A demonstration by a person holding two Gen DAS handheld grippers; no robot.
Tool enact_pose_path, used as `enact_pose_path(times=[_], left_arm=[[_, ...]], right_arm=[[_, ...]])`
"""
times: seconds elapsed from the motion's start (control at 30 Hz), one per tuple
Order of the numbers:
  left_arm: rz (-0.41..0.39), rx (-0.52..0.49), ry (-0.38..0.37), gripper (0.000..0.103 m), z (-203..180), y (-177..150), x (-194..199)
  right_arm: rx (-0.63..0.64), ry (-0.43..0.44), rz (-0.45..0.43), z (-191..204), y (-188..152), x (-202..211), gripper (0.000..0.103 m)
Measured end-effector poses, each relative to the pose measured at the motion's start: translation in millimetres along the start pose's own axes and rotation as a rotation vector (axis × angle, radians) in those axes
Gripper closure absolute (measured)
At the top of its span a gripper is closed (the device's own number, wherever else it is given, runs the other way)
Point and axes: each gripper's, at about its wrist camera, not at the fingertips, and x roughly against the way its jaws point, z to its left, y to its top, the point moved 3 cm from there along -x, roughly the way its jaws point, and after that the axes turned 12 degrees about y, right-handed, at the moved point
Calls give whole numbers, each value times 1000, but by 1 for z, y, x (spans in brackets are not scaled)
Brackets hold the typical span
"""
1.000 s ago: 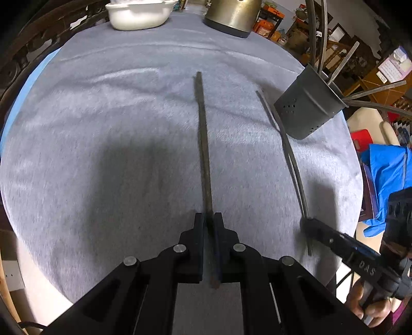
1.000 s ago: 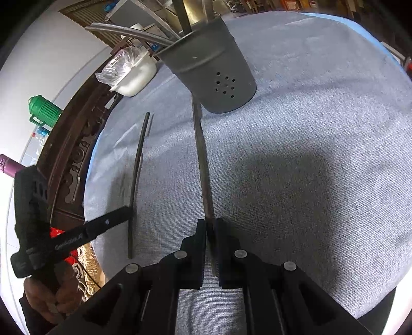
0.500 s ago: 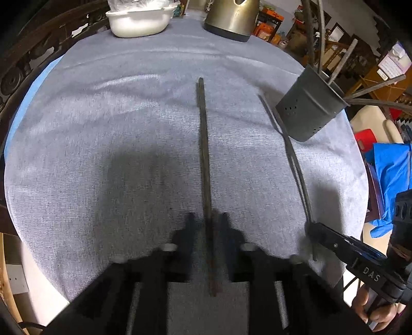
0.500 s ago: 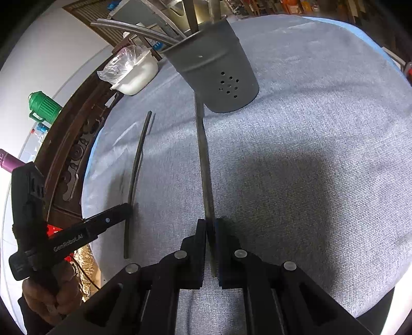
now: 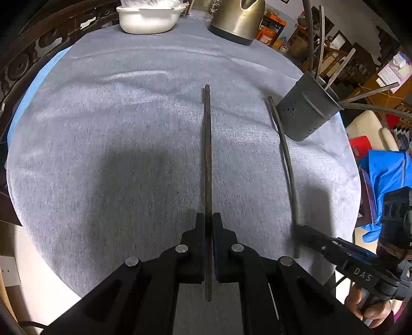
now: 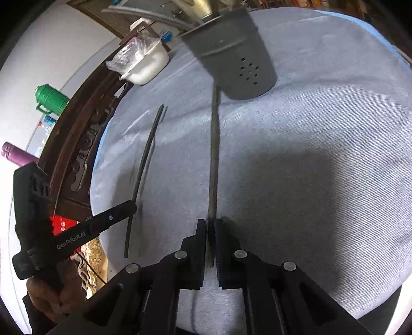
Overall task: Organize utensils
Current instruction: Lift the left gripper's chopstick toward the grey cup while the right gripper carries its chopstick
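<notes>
Each gripper is shut on the near end of a long dark chopstick. My left gripper holds one chopstick that runs straight ahead, low over the grey cloth. My right gripper holds the other chopstick, whose far tip points under the grey perforated utensil holder. That holder stands at the right in the left wrist view with several utensils sticking out. The right-held chopstick and right gripper show there too; the left-held one shows in the right wrist view.
A round table under a grey cloth. A white bowl and a metal kettle stand at the far edge. A dark carved wooden rail runs beside the table. Blue fabric lies off the right edge.
Both grippers have lifted and drawn back a little with their chopsticks. The right view has risen and the utensil holder now looms closer to the chopstick tip.
</notes>
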Motion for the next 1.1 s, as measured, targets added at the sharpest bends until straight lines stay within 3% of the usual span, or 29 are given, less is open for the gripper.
enact_pose_path(times=[0.3,0.53,0.63,0.8,0.87,1.03,1.1], left_arm=[[6,14,-13,98,3,-19,9],[17,26,-21,98,4,-20,13],[-8,20,-11,93,2,-17,18],[-11,34,-2,91,2,-15,20],[-13,37,12,91,3,-16,20],[-18,37,52,89,4,-14,21],[-25,39,65,79,5,-13,22]], right_arm=[[30,25,61,10,-13,-7,95],[-51,25,60,3,-4,0,93],[-40,9,23,4,6,7,84],[-1,-51,-6,12,21,1,56],[42,-83,-12,18,25,-5,56],[125,-168,15,26,25,-21,69],[173,-207,26,26,24,-23,87]])
